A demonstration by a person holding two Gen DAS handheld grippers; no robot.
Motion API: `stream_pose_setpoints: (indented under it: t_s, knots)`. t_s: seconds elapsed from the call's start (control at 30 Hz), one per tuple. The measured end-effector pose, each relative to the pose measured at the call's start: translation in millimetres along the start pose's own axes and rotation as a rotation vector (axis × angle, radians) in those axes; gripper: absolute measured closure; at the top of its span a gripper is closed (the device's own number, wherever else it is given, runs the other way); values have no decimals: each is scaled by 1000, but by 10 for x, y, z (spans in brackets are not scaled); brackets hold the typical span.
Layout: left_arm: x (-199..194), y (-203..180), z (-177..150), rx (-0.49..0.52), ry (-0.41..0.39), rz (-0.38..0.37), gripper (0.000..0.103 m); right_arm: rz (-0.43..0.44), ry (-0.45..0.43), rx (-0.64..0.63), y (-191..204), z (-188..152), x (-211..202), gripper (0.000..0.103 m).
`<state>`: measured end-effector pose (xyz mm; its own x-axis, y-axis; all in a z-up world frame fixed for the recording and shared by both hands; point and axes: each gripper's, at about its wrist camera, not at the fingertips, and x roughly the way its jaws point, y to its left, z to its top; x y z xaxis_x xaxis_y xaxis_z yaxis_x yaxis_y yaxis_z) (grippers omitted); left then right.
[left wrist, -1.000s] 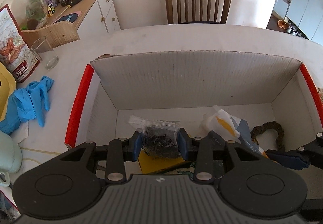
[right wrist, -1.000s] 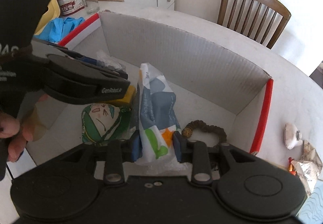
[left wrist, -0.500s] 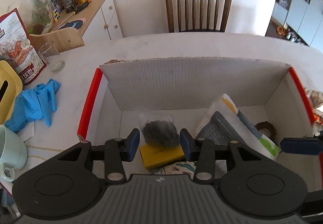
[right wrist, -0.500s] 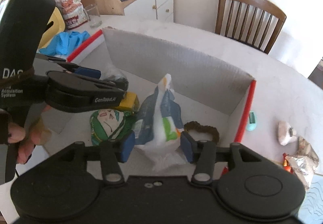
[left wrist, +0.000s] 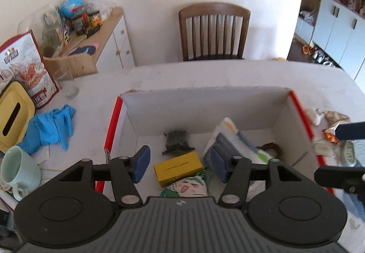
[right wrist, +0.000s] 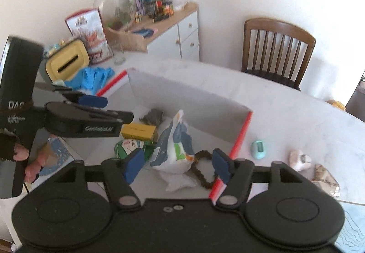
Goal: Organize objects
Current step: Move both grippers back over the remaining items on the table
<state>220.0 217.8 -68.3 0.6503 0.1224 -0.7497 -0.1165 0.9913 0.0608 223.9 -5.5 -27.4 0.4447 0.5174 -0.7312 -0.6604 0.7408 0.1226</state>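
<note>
An open cardboard box (left wrist: 205,111) with red edges stands on the white table. Inside lie a clear bag of dark bits (left wrist: 176,141), a yellow pack (left wrist: 178,168), a green cartoon pouch (left wrist: 187,188), a blue and white snack bag (right wrist: 174,148) and a brown bead loop (right wrist: 203,170). My left gripper (left wrist: 180,162) hovers above the box, its jaws opening and nothing between them. Held higher over the box's near right corner, my right gripper (right wrist: 176,165) is also opening and holds nothing. The snack bag lies loose below it.
Blue gloves (left wrist: 49,128), a yellow tissue box (left wrist: 13,116), a mint mug (left wrist: 17,170), a glass (left wrist: 68,84) and a printed bag (left wrist: 29,70) sit left of the box. A teal gadget (right wrist: 258,149), a pale shell-like item (right wrist: 298,159) and wrappers (right wrist: 326,181) lie right. A chair (left wrist: 213,31) stands beyond.
Both grippers have let go: the left released the bag of dark bits, the right the snack bag. Both rose and drew back from the box, jaws spreading.
</note>
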Motion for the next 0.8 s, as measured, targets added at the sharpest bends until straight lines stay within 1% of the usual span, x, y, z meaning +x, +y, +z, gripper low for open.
stream_pose_setpoints:
  t_s: [0.07,0.2,0.37,0.4,0.57,0.73,0.8]
  knots:
    - [-125,-60,6,9,-26,-8,40,1,-28,-5,-63,-33,-142,31]
    - [-343,-203,0,28,-58,-16,36,14,-61,2,-193,-113,-387,28]
    - [-626,-410,-29,45,-106,-24,22,8,-95,17,-409,-272,-686,20]
    - [-670,-452,-36,43,-113,-27,20,5,-103,25,-461,-311,-748,18]
    - [-870,-678,-103,27,-130,-42,16,-15,-133,62,-678,-530,-1013,8]
    - [-991,-937,-214,32,-142,-58,16,-34,-167,84,-876,-812,-1242,2]
    - [-1021,-1046,-264,32,-140,-72,13,-44,-185,95,-951,-915,-1319,1]
